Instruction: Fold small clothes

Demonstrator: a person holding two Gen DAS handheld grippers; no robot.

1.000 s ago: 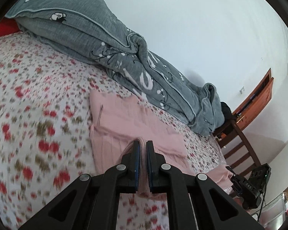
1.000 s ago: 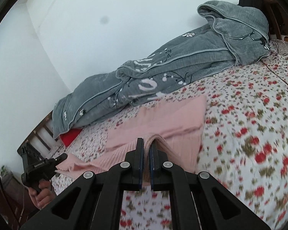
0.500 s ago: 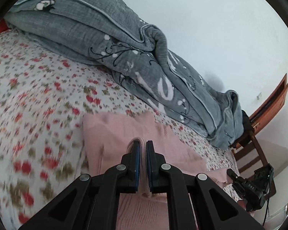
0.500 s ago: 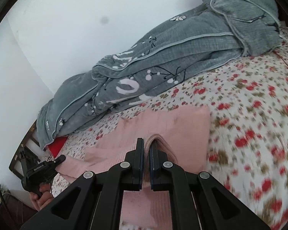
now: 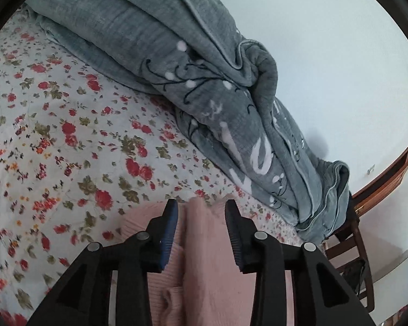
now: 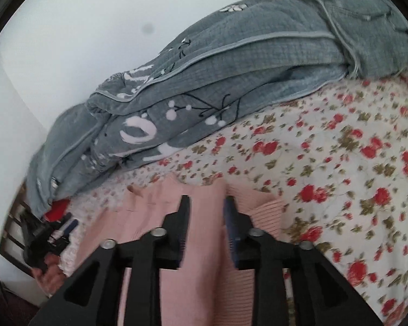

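A pink knit garment lies folded on the floral bedsheet. My left gripper is open, its jaws apart over the garment's far edge, with pink cloth lying loose between them. The garment also shows in the right wrist view, where my right gripper is open over its far edge. The left gripper shows small at the lower left of the right wrist view, in a hand.
A rumpled grey quilt lies along the wall behind the garment; it also shows in the right wrist view. A wooden chair stands past the bed's end. A red pillow peeks from under the quilt.
Both grippers carried the pink edge forward toward the quilt, then opened and let it go. The garment now lies folded over itself.
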